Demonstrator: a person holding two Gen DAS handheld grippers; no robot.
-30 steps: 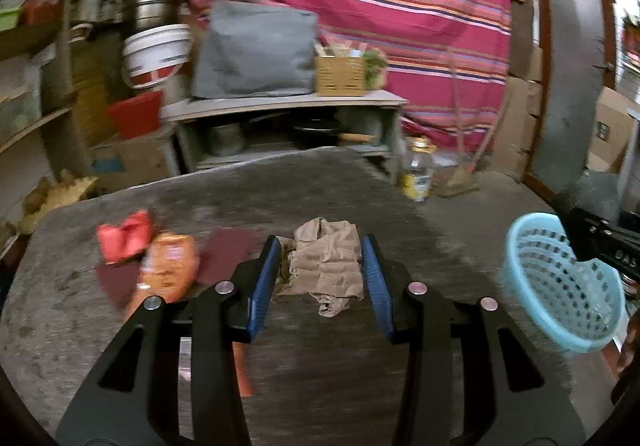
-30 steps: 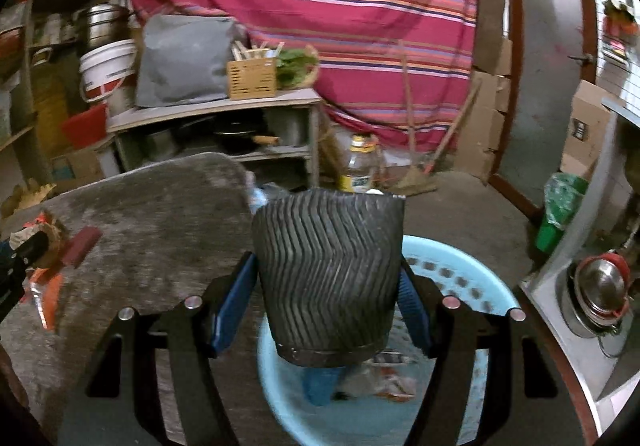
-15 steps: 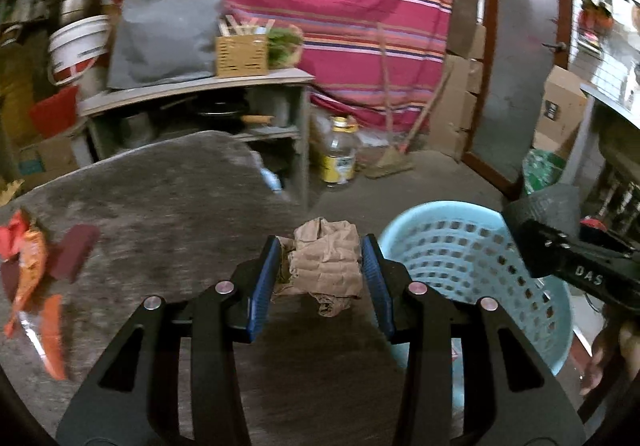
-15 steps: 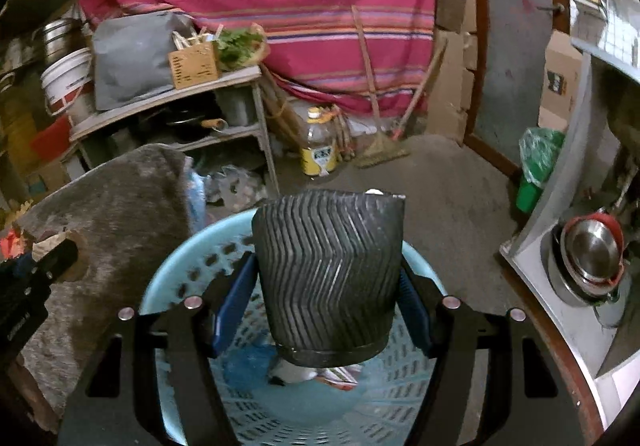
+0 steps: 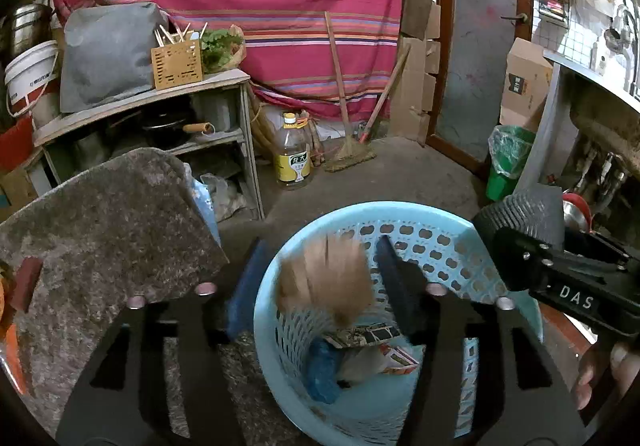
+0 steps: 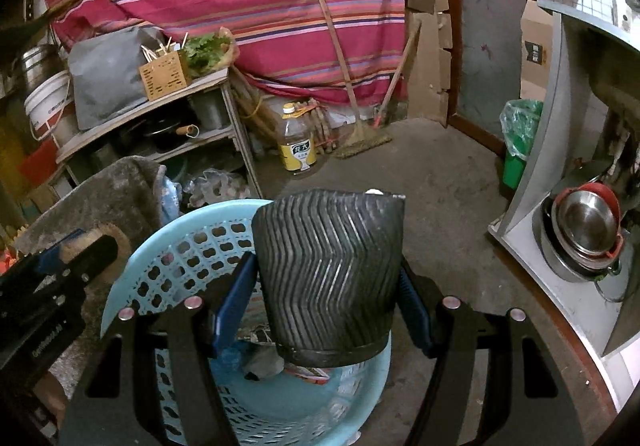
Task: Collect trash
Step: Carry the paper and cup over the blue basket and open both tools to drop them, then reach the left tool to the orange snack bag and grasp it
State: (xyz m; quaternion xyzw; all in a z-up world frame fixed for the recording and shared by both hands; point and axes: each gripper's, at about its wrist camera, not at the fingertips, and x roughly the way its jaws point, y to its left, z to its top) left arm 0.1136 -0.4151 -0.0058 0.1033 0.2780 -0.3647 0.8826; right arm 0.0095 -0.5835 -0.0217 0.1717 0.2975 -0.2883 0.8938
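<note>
My left gripper (image 5: pixel 320 282) is open over the light blue basket (image 5: pixel 440 242). A crumpled brown paper wad (image 5: pixel 328 278), blurred, falls between its fingers into the basket. My right gripper (image 6: pixel 326 286) is shut on a black ribbed paper cup (image 6: pixel 328 270) and holds it above the same basket (image 6: pixel 180 246). The basket holds a blue wrapper (image 5: pixel 324 370) and printed packets (image 5: pixel 376 342). The right gripper and cup show at the right of the left wrist view (image 5: pixel 520 218).
The grey felt-covered table (image 5: pixel 100 214) lies to the left, with red and orange wrappers (image 5: pixel 12 326) at its left edge. A shelf unit (image 5: pixel 160 102), an oil bottle (image 5: pixel 294 150), a broom (image 5: pixel 348 150), a green bin (image 5: pixel 508 162) and stacked metal bowls (image 6: pixel 584 230) stand around.
My left gripper swung right from the table to over the basket and opened, so the paper wad drops. My right gripper with the cup moved further over the basket.
</note>
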